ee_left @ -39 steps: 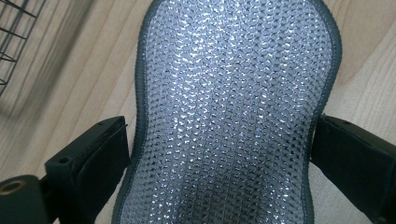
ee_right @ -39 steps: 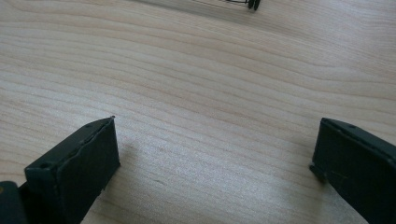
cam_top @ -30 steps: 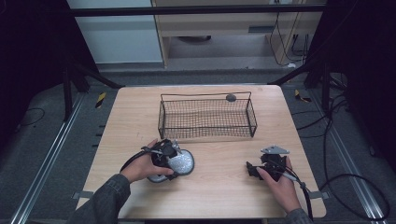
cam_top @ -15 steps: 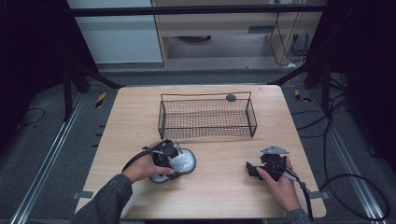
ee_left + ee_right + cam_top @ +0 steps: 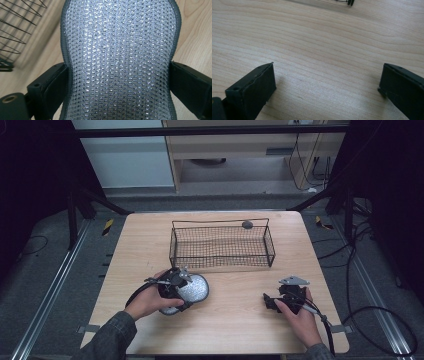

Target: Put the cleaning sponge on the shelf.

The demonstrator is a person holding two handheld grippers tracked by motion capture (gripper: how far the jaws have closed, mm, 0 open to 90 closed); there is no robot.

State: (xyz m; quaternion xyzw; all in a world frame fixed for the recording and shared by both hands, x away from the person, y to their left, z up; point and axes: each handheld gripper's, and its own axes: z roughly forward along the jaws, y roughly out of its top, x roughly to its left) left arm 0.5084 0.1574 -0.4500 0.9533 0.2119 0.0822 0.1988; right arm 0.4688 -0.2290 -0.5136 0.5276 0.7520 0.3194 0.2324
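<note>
On the pale wooden desk [image 5: 225, 320], toward its far side, stands a black wire basket [image 5: 222, 245], long and shallow; its floor looks bare, though the fine mesh makes that hard to judge from the high view. A small dark round thing [image 5: 247, 224] sits at the basket's far rim, too small and blurred to name, and whether it rests on the rim or behind it cannot be told. Near the front left, the left tool [image 5: 176, 286] grips a silvery mesh pouch [image 5: 192, 290] with a dark grey edge; the hand [image 5: 147, 300] and tool cover the pouch's near part, so its full outline is hidden. From the left tool's own camera the pouch [image 5: 120, 60] runs off the top and bottom of the frame, pinched at its waist between the two black jaws, with a corner of the basket [image 5: 15, 27] at the upper left. At the front right, the right tool [image 5: 272, 301] lies low by the desk in the other hand [image 5: 300, 320]; its own camera shows the jaws spread wide over bare wood [image 5: 324, 50], and just the basket's foot [image 5: 350, 2] is cut off at the top edge.
</note>
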